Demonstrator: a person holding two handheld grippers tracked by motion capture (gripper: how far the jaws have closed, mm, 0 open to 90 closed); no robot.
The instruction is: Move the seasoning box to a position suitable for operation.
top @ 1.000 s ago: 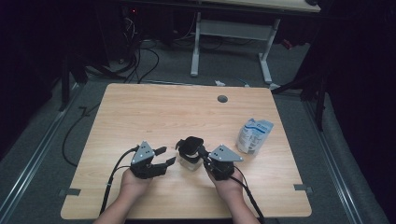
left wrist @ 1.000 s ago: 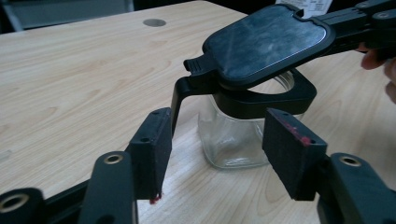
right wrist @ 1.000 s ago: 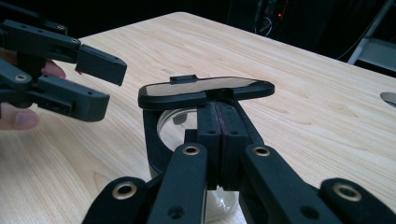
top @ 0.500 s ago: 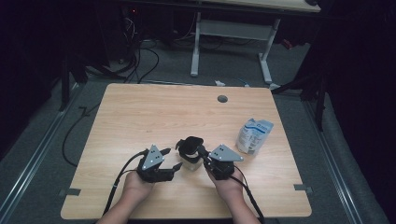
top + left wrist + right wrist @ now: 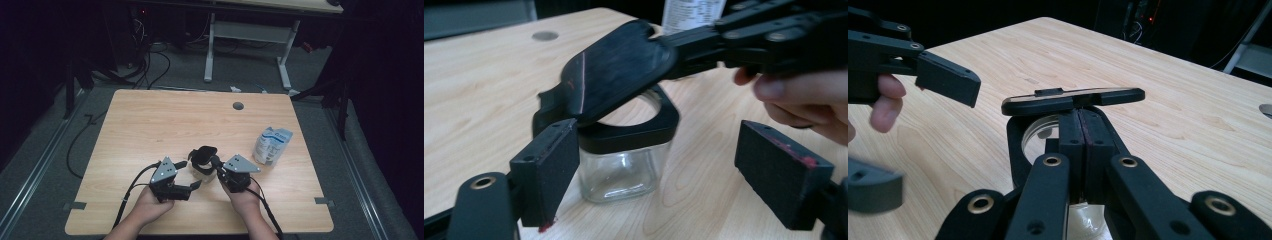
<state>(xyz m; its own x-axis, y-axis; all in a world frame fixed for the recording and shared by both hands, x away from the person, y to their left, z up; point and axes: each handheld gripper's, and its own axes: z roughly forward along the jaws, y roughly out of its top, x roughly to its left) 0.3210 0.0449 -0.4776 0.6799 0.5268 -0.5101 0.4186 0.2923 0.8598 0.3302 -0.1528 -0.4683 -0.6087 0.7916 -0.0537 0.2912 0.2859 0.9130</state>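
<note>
Left gripper view: my left gripper (image 5: 664, 172) stands spread, jaws just opened wide and clear of the glass jar (image 5: 621, 167) at the table's (image 5: 150, 125) near edge. My right gripper (image 5: 1081, 122) is pressed together on the hinged black lid (image 5: 616, 72), holding it up. Next, I judge: swing it fully open while steadying the jar.

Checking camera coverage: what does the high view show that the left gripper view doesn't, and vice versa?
High view: the whole table and the left hand. Left gripper view: the jar, its clear glass body close up, standing just ahead of the left gripper, whose jaws have just been opening with nothing between them. Both: the right gripper shut on the raised lid, and the pouch.
</note>
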